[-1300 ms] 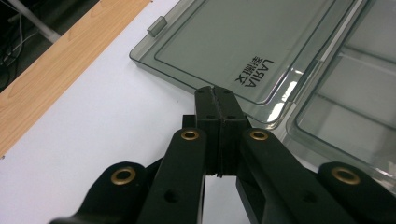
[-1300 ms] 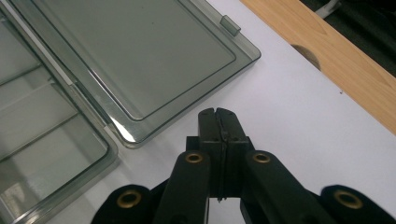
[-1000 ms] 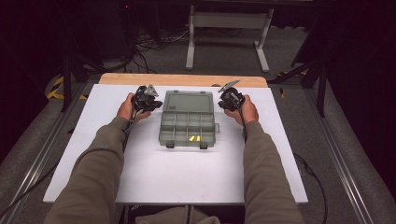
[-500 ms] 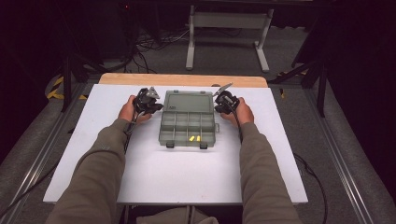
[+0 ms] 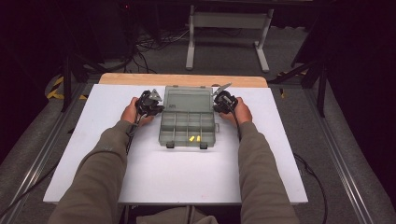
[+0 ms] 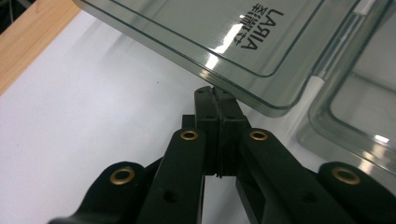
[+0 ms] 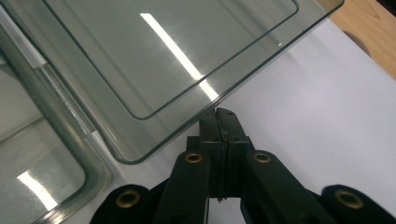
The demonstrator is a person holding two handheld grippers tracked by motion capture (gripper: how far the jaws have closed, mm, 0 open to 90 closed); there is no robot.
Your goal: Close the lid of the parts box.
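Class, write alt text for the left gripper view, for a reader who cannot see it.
Closed black left tongs point at the edge of a clear plastic box lid, whose printed lettering appears upside down. Below lies a white table, with a wooden strip at upper left.

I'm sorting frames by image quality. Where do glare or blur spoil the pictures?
Left gripper view: bright glints on the clear lid near its printed lettering; right gripper view: a long white streak of glare across the lid; high view: soft overall, dark surroundings, evenly lit white table.
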